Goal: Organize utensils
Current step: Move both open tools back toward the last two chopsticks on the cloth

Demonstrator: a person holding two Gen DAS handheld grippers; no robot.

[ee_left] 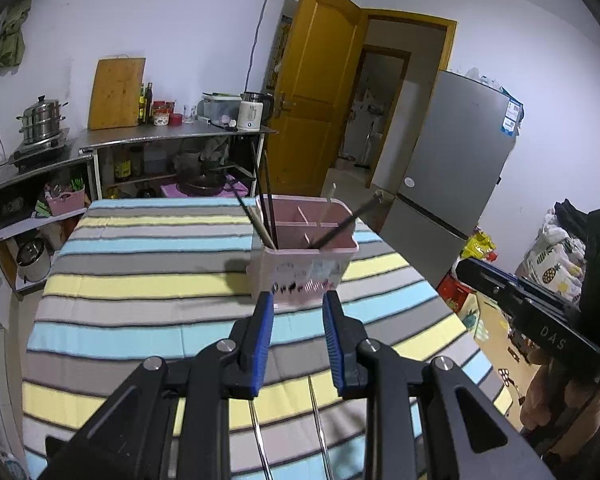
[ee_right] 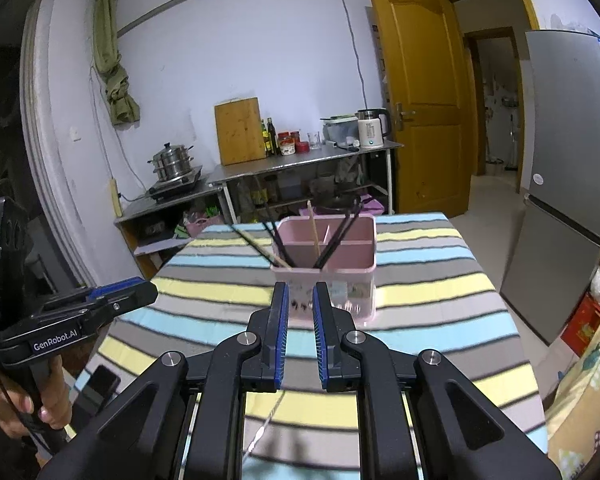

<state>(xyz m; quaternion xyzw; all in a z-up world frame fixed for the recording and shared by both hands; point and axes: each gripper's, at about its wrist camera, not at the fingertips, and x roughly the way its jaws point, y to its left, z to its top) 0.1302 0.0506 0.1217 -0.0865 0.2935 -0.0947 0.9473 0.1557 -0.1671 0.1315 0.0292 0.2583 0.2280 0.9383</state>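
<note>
While empty, both tongs [ee_left: 296, 300] [ee_right: 301, 292] parted before pink utensil holder [ee_left: 300, 272].

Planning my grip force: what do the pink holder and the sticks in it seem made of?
The pink holder looks like matte molded plastic: thin even walls and dividers. The dark chopsticks look like lacquered wood or plastic, I cannot tell which. The pale stick looks like bare wood or bamboo.

Dim, cool indoor light – soft shadow left of the pink plastic utensil holder [ee_left: 302, 258]; fisheye edges bend, near striped tablecloth [ee_right: 432, 300] blurs.
</note>
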